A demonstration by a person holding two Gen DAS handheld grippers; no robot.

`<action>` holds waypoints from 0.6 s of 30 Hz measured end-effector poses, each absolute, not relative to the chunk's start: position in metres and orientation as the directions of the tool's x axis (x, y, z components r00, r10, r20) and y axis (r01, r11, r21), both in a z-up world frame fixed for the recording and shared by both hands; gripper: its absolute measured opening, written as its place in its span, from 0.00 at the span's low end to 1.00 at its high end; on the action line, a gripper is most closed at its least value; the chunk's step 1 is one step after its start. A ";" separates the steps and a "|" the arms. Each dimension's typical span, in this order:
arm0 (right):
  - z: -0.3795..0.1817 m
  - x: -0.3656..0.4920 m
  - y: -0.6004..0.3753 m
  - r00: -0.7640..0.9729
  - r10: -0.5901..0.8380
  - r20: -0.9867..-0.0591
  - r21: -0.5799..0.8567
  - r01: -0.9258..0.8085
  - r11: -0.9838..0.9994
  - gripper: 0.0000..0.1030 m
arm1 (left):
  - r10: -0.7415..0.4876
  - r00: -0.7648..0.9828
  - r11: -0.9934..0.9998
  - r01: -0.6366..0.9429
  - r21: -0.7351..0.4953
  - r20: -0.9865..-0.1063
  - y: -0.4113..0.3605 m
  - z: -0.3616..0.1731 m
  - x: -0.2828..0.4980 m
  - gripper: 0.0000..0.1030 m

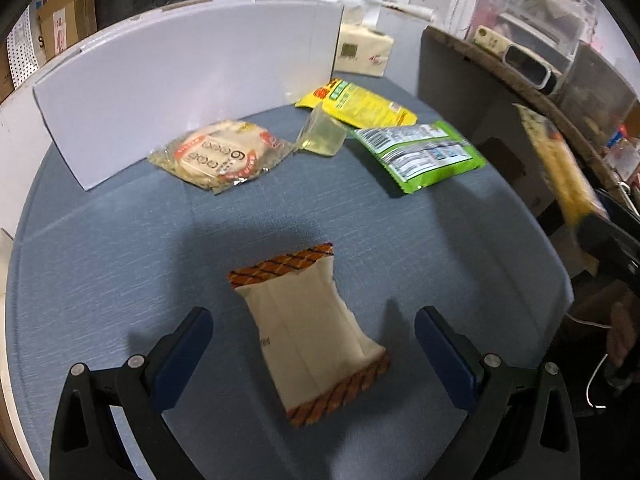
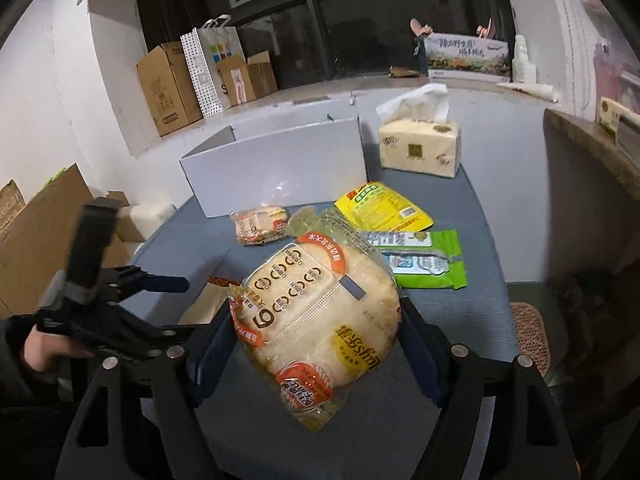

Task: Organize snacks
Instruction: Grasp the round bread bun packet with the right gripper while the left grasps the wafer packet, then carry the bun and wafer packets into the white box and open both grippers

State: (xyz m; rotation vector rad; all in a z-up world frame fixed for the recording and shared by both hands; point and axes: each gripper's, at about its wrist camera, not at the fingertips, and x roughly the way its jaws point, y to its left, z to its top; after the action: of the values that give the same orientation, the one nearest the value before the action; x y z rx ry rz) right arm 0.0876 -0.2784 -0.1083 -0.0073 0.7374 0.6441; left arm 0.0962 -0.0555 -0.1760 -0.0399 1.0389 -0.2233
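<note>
Glossy plastic rice-cake bag (image 2: 320,320); matt blue cloth tabletop (image 1: 120,240).

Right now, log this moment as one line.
left gripper: open, over cream packet | right gripper: shut on rice cracker bag, lifted | white box: open | table: four snacks

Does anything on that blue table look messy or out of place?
Mostly just unsorted. A small clear plastic cup lies tipped on its side among the snack packets, beside the yellow packet. The white box shows nothing inside from here. Nothing looks spilled or torn.
</note>
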 end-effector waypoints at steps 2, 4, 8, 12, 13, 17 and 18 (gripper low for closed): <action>-0.111 0.087 -0.278 0.554 0.545 -0.629 0.215 -0.550 0.807 0.79 | -0.182 0.481 0.982 0.141 -0.129 -0.858 -0.054 -0.180 0.101 1.00; -0.117 0.088 -0.277 0.538 0.546 -0.643 0.227 -0.547 0.806 0.79 | -0.164 0.482 0.985 0.126 -0.118 -0.861 -0.053 -0.181 0.102 1.00; -0.125 0.086 -0.272 0.517 0.551 -0.656 0.234 -0.554 0.799 0.79 | -0.144 0.510 0.988 0.125 -0.093 -0.848 -0.049 -0.181 0.098 0.81; -0.127 0.082 -0.264 0.499 0.556 -0.665 0.226 -0.575 0.787 0.79 | -0.173 0.532 0.985 0.084 -0.152 -0.829 -0.029 -0.176 0.094 0.47; -0.126 0.082 -0.263 0.499 0.556 -0.664 0.222 -0.579 0.784 0.79 | -0.160 0.545 0.987 0.065 -0.149 -0.823 -0.023 -0.175 0.092 0.47; -0.124 0.080 -0.259 0.496 0.560 -0.663 0.218 -0.588 0.779 0.79 | -0.159 0.600 0.986 0.061 -0.153 -0.784 -0.014 -0.161 0.080 0.47; -0.124 0.080 -0.258 0.494 0.562 -0.663 0.221 -0.589 0.777 0.79 | -0.154 0.615 0.987 0.059 -0.149 -0.774 -0.012 -0.156 0.077 0.47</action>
State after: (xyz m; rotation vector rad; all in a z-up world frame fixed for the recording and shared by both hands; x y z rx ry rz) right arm 0.0802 -0.2579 -0.1237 -0.0369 0.7905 0.6981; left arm 0.0769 -0.0117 -0.1563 -0.1126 0.9008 -0.1232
